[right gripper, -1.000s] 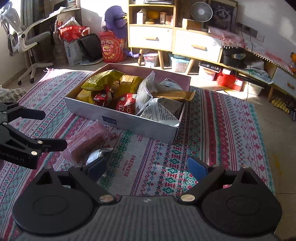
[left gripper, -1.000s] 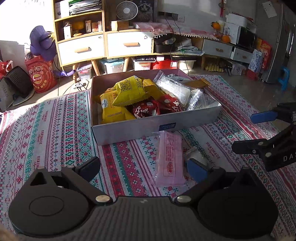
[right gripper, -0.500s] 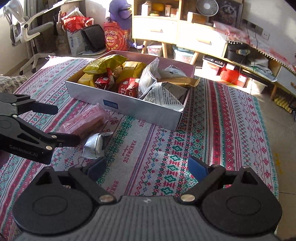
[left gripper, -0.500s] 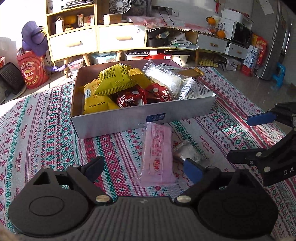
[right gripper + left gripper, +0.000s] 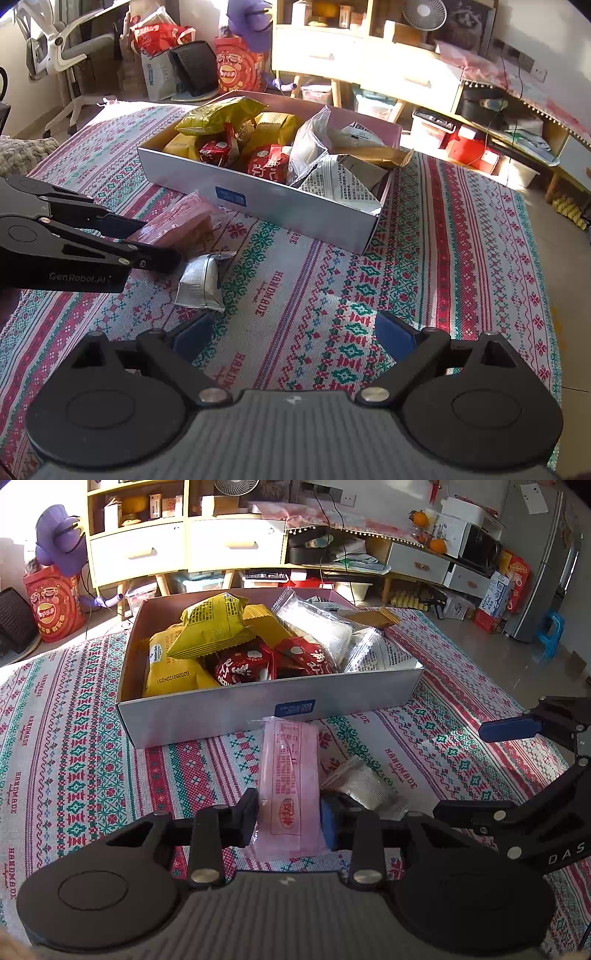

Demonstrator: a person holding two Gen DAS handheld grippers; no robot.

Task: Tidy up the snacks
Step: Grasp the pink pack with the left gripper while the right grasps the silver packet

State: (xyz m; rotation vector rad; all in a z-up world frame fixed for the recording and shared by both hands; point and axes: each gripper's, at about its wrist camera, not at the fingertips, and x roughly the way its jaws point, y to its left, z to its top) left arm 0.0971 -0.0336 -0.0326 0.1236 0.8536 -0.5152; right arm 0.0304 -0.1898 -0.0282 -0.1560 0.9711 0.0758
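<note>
A long pink snack pack point(image 5: 288, 779) lies on the patterned cloth in front of a grey box point(image 5: 229, 716) full of yellow, red and clear snack bags. My left gripper point(image 5: 290, 818) is shut on the near end of the pink pack; it also shows in the right wrist view point(image 5: 147, 240) gripping that pack point(image 5: 181, 221). A small silver packet point(image 5: 369, 786) lies just right of the pink pack, also seen in the right wrist view point(image 5: 201, 282). My right gripper point(image 5: 291, 336) is open and empty above the cloth, right of the packet.
The box point(image 5: 295, 210) sits mid-table on the cloth point(image 5: 424, 266). Beyond the table are drawers and shelves point(image 5: 184, 550), a red bag point(image 5: 55, 605), an office chair point(image 5: 62, 62) and floor clutter.
My left gripper moved forward over the pink pack and closed its fingers on it. The right gripper stayed open and shifted a little closer to the box.
</note>
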